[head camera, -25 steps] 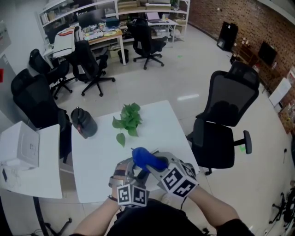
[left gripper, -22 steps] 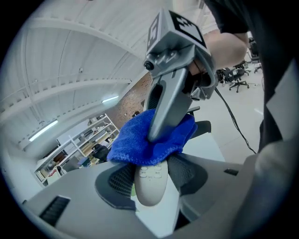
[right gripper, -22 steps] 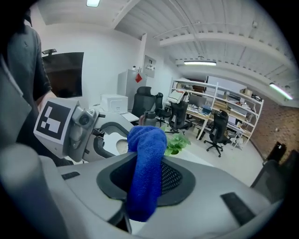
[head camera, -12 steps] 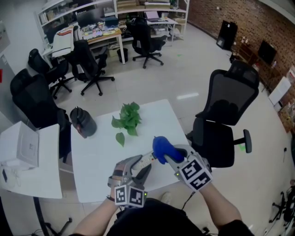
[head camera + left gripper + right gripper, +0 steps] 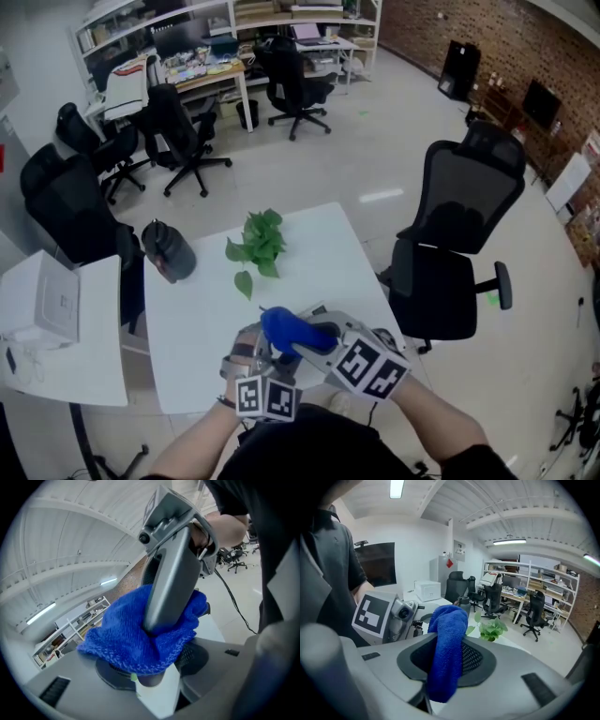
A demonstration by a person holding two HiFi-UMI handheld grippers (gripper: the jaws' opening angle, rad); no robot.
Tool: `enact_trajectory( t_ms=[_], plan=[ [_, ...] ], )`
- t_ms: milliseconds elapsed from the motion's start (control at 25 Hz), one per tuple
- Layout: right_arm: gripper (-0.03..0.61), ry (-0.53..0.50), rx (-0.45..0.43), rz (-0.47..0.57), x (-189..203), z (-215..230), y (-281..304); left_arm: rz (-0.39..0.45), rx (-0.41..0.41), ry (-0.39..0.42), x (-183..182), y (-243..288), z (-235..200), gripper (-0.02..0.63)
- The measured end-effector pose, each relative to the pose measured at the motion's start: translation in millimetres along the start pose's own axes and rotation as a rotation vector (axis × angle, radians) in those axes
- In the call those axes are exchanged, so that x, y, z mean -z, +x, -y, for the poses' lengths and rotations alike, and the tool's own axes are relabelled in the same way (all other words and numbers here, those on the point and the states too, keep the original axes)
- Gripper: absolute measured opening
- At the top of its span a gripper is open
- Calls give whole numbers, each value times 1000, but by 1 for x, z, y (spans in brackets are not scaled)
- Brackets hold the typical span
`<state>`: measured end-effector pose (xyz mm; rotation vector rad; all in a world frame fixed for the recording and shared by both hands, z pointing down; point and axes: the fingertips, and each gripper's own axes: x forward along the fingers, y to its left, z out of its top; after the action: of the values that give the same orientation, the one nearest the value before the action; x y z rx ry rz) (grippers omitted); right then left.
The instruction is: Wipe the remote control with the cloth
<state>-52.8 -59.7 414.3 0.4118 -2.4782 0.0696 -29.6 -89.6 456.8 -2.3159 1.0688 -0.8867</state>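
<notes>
My right gripper [image 5: 305,339] is shut on a blue cloth [image 5: 287,328], and the cloth hangs folded between its pads [image 5: 447,639]. The cloth rests on top of the light-coloured remote control [image 5: 157,693]. My left gripper [image 5: 272,349] is shut on that remote, low over the white table's [image 5: 309,258] near edge. In the left gripper view the cloth [image 5: 122,639] bulges over both jaws. One of the right gripper's grey fingers [image 5: 171,564] presses down into it. In the head view the cloth hides most of the remote.
A leafy green plant [image 5: 258,246] and a dark rounded object [image 5: 169,249] sit at the far side of the table. A black office chair [image 5: 459,244] stands close on the right. A white box [image 5: 42,298] rests on a side table to the left.
The right gripper swept the cloth out to the right along the remote, then came back left to just above the left gripper. The left gripper stayed put.
</notes>
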Motion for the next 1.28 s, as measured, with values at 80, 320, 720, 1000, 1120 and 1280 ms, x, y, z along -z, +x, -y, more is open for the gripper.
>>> enact_trajectory(
  t_ms=[80,320,720,1000,1120,1280],
  plan=[
    [106,0,22,-26,3,2,3,21,-1,26,-4,-3,3,207],
    [106,15,108,-49,18,22,-6,53,-6,35,-5,-9,6,207],
    [106,85,229,-47,43,64,-32,85,-11,31,-7,-17,6,206],
    [104,135,236,64,35,78,-52,124,14,-145,-8,-19,0,206],
    [105,221,150,326,7,73,-73,254,95,-607,-14,-17,-20,206],
    [106,518,10,686,-8,72,-99,508,259,-1321,-18,-26,-62,206]
  ],
)
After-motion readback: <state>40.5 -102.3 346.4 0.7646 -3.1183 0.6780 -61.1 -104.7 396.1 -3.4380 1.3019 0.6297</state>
